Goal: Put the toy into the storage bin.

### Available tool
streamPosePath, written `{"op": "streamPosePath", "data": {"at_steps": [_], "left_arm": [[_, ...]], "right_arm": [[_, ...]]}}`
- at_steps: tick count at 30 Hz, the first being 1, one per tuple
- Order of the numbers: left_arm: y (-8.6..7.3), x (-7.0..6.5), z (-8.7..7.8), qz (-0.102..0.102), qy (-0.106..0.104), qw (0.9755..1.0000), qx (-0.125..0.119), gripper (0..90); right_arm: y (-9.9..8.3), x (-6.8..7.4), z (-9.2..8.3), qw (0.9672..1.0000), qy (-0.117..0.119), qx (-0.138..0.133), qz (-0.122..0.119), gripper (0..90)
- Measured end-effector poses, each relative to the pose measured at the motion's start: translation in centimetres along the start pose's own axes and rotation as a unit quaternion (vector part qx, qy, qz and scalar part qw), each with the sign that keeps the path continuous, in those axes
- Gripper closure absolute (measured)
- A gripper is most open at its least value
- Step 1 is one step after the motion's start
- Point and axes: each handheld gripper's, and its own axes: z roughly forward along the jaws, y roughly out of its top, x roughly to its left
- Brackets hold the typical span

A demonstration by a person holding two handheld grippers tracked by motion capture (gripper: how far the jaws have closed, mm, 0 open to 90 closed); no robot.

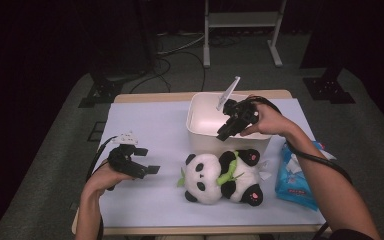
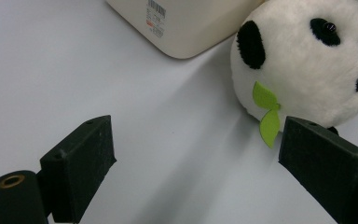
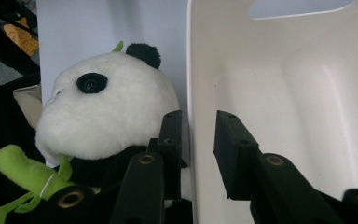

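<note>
- White bin (image 1: 200, 117) sat at the far side of the table, right of centre, upright, open top, nothing visible inside it in the high view.
- Right gripper (image 1: 223, 134) was at the bin's near rim. In the right gripper view its jaws straddled the bin wall (image 3: 196, 93): one jaw outside, one inside, a small gap each side as far as I could see. Pads not pressing, so I read it as partly open, gripping nothing.
- Right hand (image 1: 265, 122) held that gripper above the bin's near right corner, tool angled down and to the near left.
- Plush panda (image 1: 220, 177) lay on its back just near of the bin, touching or almost touching its near wall; head to the left, feet to the right, green bamboo piece across the chest.
- Left gripper (image 1: 147, 169) hung over bare table, left of the panda, pointing right at it. Jaws wide apart, nothing between them; the left gripper view showed only tabletop in the gap, with the panda head (image 2: 307, 60) beyond the right-hand jaw.
- Left hand (image 1: 105, 175) sat at the near left, well apart from the bin.
- Blue tissue pack (image 1: 297, 177) lay at the right edge, just right of the panda.
- Pale blue table cover (image 1: 145, 120) ran under everything.
</note>
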Motion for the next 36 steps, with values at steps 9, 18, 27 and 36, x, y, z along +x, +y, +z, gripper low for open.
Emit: {"op": "streamPosePath", "data": {"at_steps": [9,18,27,36], "left_arm": [[0.1,-0.3,0.1,0.005,0.000,1.0000,0.001,9.5],[0.3,-0.8,0.0,0.011,-0.001,0.9999,0.003,9.4],[0.4,-1.1,0.2,0.015,-0.004,0.9999,0.007,9.4],[0.5,-1.4,0.2,0.020,-0.005,0.9998,0.007,9.4]], "right_arm": [[-1.5,1.2,-2.3,0.9995,-0.015,-0.022,0.015,63.5],[-3.1,3.6,-3.9,0.9991,-0.023,-0.035,0.011,60.9],[-5.0,6.0,-3.4,0.9990,-0.013,-0.042,0.007,59.4],[-6.5,8.4,-2.7,0.9991,-0.004,-0.043,-0.002,58.2]]}}
